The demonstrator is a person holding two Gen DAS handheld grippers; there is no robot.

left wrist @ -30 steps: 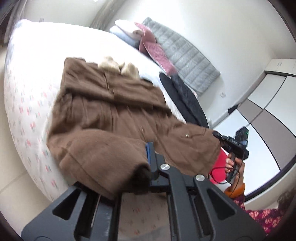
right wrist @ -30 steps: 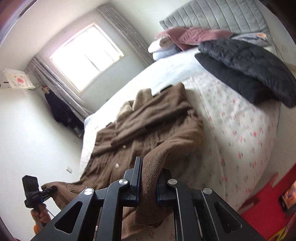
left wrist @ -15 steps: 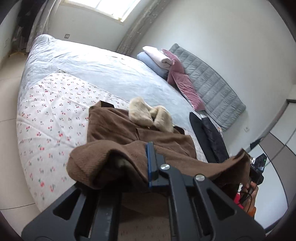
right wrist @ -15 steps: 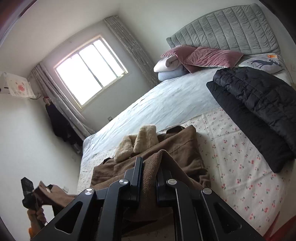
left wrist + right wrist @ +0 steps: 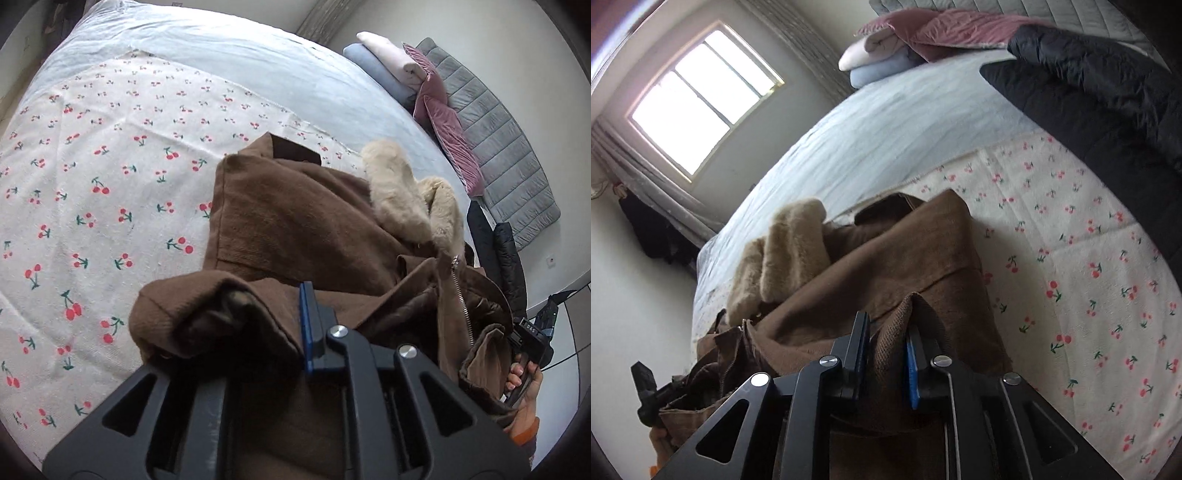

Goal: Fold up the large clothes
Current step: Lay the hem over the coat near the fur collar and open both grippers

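Note:
A brown coat [image 5: 295,221] with a cream fur collar [image 5: 406,195] lies on the cherry-print sheet [image 5: 92,166] of the bed. Its lower half is lifted and carried over its upper half. My left gripper [image 5: 288,325] is shut on a bunched hem corner of the coat; the cloth hides the left finger. My right gripper [image 5: 886,343] has its jaws slightly apart with a fold of the coat [image 5: 923,258] between them. The collar [image 5: 786,251] lies just beyond. Each gripper shows in the other's view, at the coat's far corner.
A black padded jacket [image 5: 1108,92] lies on the bed to the right. Pillows [image 5: 388,62] and pink cushions [image 5: 443,122] are stacked by the grey headboard [image 5: 509,147]. A window [image 5: 701,81] and curtains are on the far wall.
Both grippers have carried the coat's hem up and forward, over the coat toward the collar. The right jaws have opened a little around the cloth.

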